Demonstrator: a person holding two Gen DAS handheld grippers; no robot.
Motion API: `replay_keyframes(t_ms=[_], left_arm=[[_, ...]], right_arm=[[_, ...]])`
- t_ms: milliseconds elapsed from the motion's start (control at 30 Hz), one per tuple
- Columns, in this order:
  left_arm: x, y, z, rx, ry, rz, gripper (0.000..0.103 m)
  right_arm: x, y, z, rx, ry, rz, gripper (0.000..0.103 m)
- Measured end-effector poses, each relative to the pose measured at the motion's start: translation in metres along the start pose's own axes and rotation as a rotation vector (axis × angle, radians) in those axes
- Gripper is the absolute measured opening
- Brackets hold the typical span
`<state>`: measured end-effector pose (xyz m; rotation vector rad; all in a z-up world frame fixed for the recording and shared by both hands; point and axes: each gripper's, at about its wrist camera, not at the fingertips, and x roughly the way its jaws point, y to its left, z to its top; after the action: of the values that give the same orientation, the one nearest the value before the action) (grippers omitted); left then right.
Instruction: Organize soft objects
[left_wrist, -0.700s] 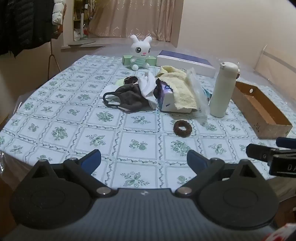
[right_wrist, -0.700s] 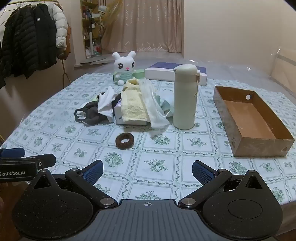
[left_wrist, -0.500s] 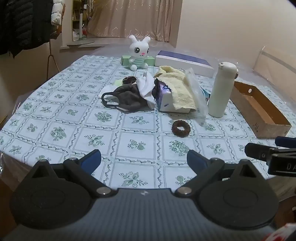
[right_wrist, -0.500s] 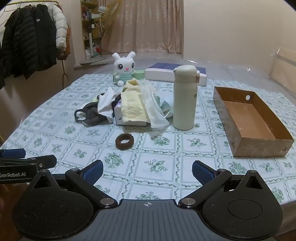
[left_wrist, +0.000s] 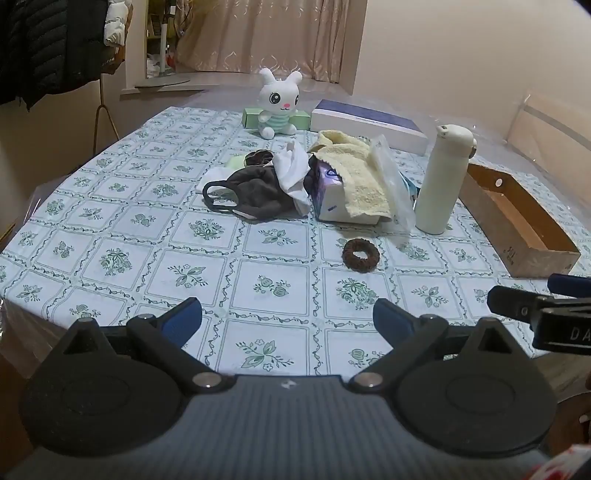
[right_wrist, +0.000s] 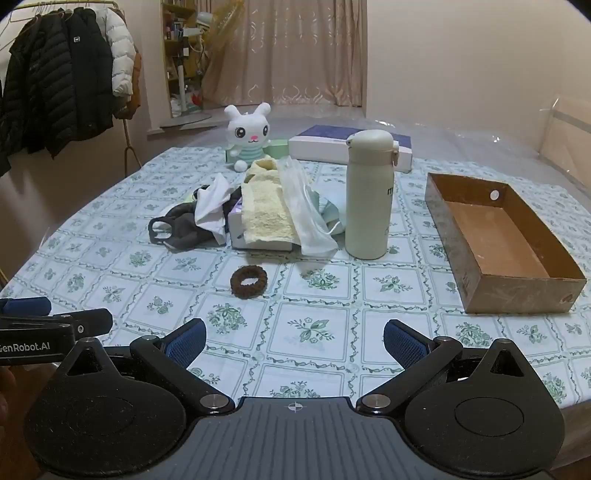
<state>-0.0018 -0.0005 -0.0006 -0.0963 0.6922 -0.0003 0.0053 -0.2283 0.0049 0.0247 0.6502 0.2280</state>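
Note:
A brown hair scrunchie (left_wrist: 361, 255) (right_wrist: 248, 281) lies alone on the tablecloth. Behind it sits a heap of soft things: a dark face mask (left_wrist: 255, 192) (right_wrist: 181, 223), a white cloth (left_wrist: 295, 171) (right_wrist: 212, 205), and a pale yellow towel (left_wrist: 360, 177) (right_wrist: 266, 212) draped over a tissue box (left_wrist: 328, 199). A white plush rabbit (left_wrist: 279, 105) (right_wrist: 247, 134) sits at the far side. My left gripper (left_wrist: 287, 320) and right gripper (right_wrist: 293, 341) both hover open over the near table edge, nothing between their fingers.
A cream flask (left_wrist: 441, 181) (right_wrist: 369, 194) stands right of the heap. An open cardboard box (left_wrist: 517, 218) (right_wrist: 498, 240) lies at the right. A clear plastic bag (right_wrist: 304, 218), a blue-white flat box (right_wrist: 343, 146) and a green box (left_wrist: 251, 118) are farther back. Coats (right_wrist: 62, 81) hang left.
Both views have shifted only slightly; the left gripper drifted a little so the objects sit marginally farther left. Nothing was gripped or moved on the table.

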Motion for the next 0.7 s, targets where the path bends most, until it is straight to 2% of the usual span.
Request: replay_keyframes(t_ms=[700], left_arm=[[0.0004, -0.0007, 0.0013, 0.003, -0.002, -0.001, 0.098]], right_arm=[[-0.0007, -0.0005, 0.0001, -0.001, -0.002, -0.001, 0.102]])
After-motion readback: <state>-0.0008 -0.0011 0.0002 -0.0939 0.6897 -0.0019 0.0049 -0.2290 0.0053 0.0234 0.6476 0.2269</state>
